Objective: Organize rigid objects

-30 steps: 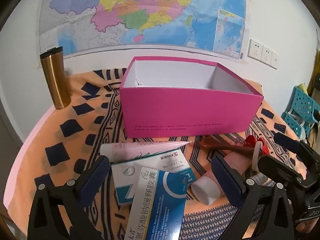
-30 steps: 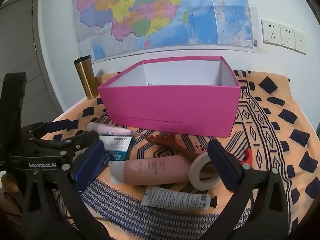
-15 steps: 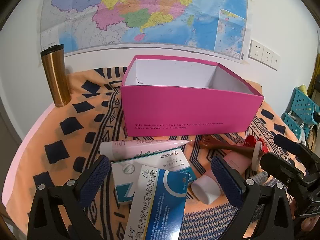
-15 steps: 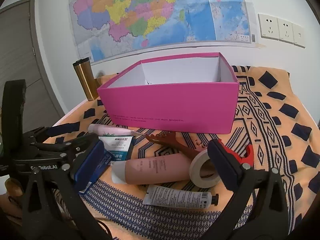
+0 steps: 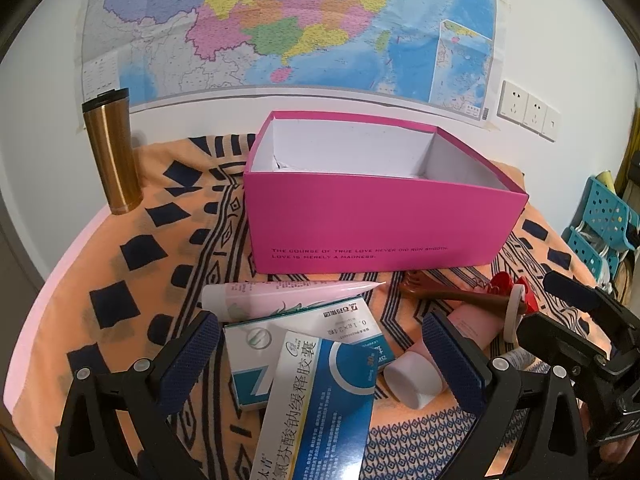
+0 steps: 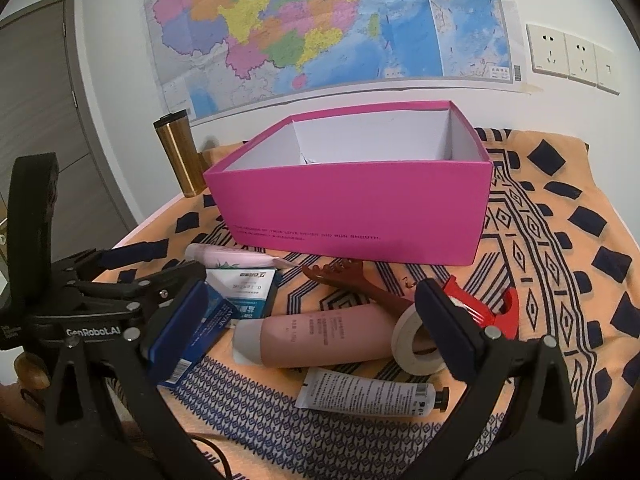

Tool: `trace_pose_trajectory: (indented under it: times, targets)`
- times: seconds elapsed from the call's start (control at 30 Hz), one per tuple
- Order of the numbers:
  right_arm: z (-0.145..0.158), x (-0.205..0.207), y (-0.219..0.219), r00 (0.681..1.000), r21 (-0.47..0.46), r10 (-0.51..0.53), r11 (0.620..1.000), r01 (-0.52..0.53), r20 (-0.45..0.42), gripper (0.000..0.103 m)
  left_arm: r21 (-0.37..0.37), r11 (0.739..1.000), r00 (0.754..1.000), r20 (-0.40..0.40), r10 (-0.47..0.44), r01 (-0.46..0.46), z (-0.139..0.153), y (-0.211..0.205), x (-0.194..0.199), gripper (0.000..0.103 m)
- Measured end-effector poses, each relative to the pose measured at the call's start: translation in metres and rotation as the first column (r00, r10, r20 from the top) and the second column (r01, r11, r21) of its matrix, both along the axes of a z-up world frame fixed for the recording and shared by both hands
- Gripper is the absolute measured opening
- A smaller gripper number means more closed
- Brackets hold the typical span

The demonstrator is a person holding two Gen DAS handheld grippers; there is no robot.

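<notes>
Patterned cloth, map behind. Pink box, centre frame, open-topped to take items. Cartons, tubes, tape strewn lower frame, unsorted. Left gripper agape over cartons, empty; right gripper agape over tubes, empty.

box magenta | cloth orange, navy geometric | tumbler gold

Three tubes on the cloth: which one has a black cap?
The white tube, nearest the right gripper. The big pink tube has a white cap; the pale pink tube's is hidden.
</notes>
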State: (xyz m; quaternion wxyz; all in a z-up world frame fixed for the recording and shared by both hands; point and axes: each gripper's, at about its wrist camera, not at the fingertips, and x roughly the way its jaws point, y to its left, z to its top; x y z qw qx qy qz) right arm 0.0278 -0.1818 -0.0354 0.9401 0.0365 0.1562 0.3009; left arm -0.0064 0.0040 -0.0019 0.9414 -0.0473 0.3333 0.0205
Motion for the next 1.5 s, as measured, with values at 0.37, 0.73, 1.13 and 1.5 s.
trace_pose_trajectory:
  times: [0.37, 0.73, 1.13, 1.5]
  targets:
    - [-0.001, 0.003, 0.003, 1.0, 0.0, 0.013, 1.0, -0.013, -0.009, 0.103, -0.001, 1.0, 1.0, 0.001, 0.001, -0.001, 0.0, 0.0, 0.0, 0.103]
    - [0.0, 0.005, 0.005, 0.999, 0.002, 0.037, 0.999, -0.037, -0.018, 0.103, -0.008, 1.0, 1.0, 0.0, 0.001, -0.001, -0.001, 0.004, 0.001, 0.103]
    - [0.0, 0.016, 0.023, 0.994, -0.033, 0.102, 0.994, -0.103, -0.042, 0.099, -0.067, 0.997, 0.999, -0.015, 0.037, -0.038, -0.009, 0.05, -0.002, 0.102]
    - [0.0, 0.044, 0.055, 0.976, -0.08, 0.191, 0.977, -0.2, -0.105, 0.082, -0.11, 0.992, 0.995, -0.077, 0.058, -0.066, -0.026, 0.092, 0.016, 0.095]
